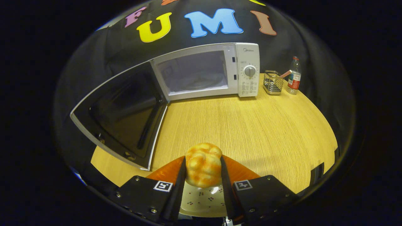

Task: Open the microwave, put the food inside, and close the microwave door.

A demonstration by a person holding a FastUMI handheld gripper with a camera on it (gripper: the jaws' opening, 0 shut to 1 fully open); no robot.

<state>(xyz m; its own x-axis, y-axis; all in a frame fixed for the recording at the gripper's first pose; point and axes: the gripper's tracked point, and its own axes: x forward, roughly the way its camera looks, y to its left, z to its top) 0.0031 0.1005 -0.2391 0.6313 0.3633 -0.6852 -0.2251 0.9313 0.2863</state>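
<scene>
Both tongs point(203, 169) fingers press the bread roll point(203, 163) between them.

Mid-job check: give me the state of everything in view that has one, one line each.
microwave door: swung wide open
microwave: cavity empty
bread bun: held between both fingers, above the plate
gripper: shut on the bun
plate: under the bun
water bottle: upright, capped
wire basket: upright beside the microwave

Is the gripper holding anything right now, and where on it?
Yes. The gripper is shut on the bread roll, one finger pressed against each side, around its middle. The roll sits above a small plate, with the microwave open beyond.
</scene>
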